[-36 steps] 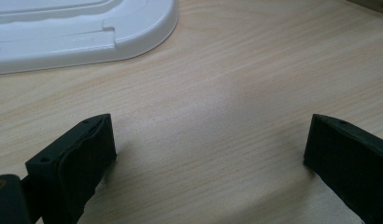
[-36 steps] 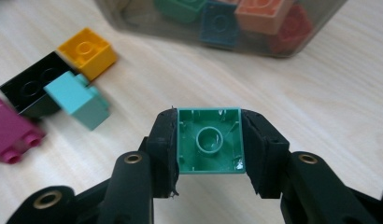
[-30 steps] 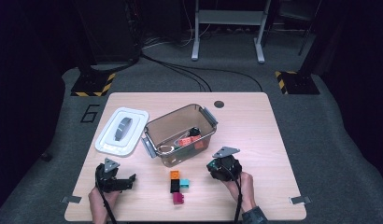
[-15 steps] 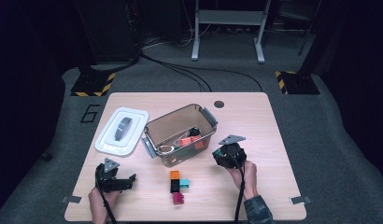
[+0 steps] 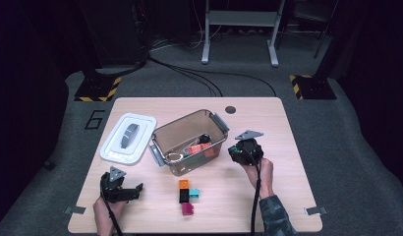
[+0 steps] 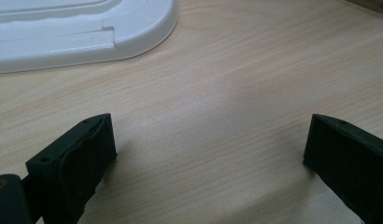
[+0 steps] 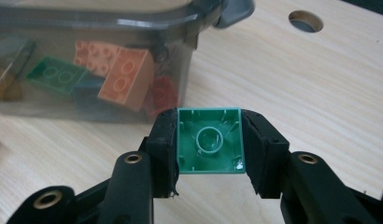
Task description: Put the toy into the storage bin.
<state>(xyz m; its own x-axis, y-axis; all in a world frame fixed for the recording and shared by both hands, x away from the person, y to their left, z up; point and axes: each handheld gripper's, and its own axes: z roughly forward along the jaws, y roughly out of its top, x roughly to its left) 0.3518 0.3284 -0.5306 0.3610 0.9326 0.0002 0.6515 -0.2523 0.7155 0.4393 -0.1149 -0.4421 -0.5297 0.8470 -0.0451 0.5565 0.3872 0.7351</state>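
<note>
Colours on the pale wood-grain desk (image 5: 288,196)

The right gripper (image 7: 209,144) has black fingers (image 7: 162,140) around a green brick (image 7: 209,140). The smoky grey see-through box (image 5: 189,142) holds orange, green and red bricks (image 7: 122,77). The lid (image 5: 128,137) is white with a grey handle. On the desk lie an orange brick (image 5: 184,184), a black one (image 5: 183,195), a teal one (image 5: 194,193) and a magenta one (image 5: 187,209). The left gripper (image 5: 122,189) is black.

A pale wooden table (image 5: 288,147) sits mid-frame on grey carpet (image 5: 347,128), a round cable hole (image 5: 230,109) near its far edge. Yellow-black striped blocks (image 5: 97,88) flank the upper corners. Cables (image 5: 199,78) snake towards grey metal stand legs (image 5: 239,29) at top centre; beyond, darkness.
</note>
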